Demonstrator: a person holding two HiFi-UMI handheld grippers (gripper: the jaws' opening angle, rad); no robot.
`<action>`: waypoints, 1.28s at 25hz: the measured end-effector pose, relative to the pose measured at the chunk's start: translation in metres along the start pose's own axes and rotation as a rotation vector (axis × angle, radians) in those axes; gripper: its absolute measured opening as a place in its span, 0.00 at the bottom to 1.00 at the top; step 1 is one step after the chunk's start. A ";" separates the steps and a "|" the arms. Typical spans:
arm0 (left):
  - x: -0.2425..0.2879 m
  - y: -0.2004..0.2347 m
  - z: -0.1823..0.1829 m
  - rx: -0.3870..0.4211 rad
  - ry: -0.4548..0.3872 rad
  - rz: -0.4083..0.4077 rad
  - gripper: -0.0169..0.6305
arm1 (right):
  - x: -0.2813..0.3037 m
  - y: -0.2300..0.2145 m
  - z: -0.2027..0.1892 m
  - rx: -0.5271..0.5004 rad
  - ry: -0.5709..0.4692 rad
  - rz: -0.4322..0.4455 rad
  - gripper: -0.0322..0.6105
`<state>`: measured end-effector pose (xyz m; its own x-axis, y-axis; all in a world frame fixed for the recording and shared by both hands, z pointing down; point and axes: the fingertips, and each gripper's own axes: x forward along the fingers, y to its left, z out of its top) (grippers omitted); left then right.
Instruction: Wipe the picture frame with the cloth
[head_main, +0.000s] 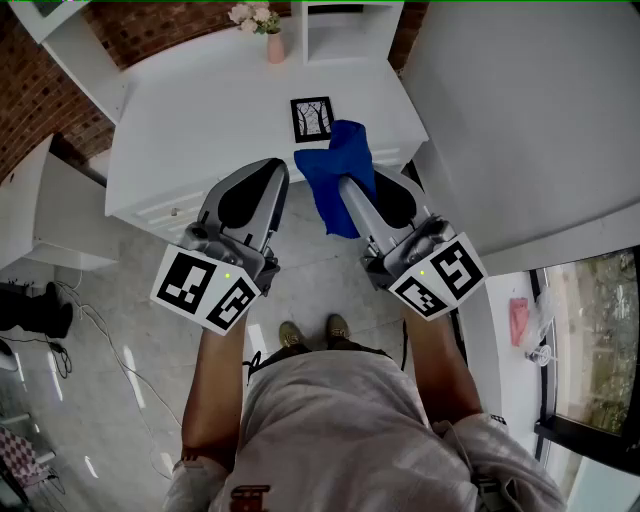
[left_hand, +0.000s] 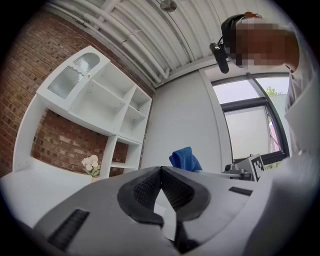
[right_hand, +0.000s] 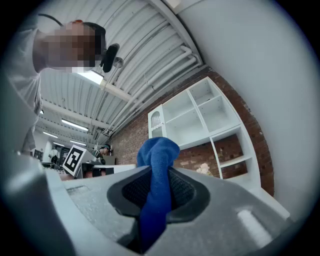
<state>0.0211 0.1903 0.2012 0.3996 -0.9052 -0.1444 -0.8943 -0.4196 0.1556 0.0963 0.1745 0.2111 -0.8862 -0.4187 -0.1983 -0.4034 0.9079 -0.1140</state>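
Note:
A small black picture frame with a tree drawing lies flat on the white desk. My right gripper is shut on the blue cloth, which hangs from its jaws just in front of the frame. In the right gripper view the cloth is pinched between the pads and bulges above them. My left gripper is shut with nothing in it and sits left of the cloth, over the desk's front edge. The left gripper view shows its jaws closed together with the cloth beyond.
A pink vase of flowers stands at the back of the desk. White shelving rises behind it against a brick wall. A white wall closes the right side. Cables and a dark object lie on the floor at left.

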 end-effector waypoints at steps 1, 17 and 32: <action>0.000 0.000 0.000 0.000 0.000 0.001 0.03 | 0.000 0.000 0.000 0.000 0.002 0.004 0.16; 0.018 -0.005 -0.008 0.017 0.009 0.051 0.03 | -0.014 -0.028 0.002 0.003 0.007 0.015 0.17; 0.057 -0.020 -0.021 0.059 0.031 0.114 0.03 | -0.035 -0.084 0.008 -0.009 0.008 0.025 0.17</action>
<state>0.0661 0.1454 0.2103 0.2995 -0.9490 -0.0987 -0.9444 -0.3096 0.1112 0.1629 0.1130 0.2199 -0.8978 -0.3960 -0.1928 -0.3834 0.9181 -0.1006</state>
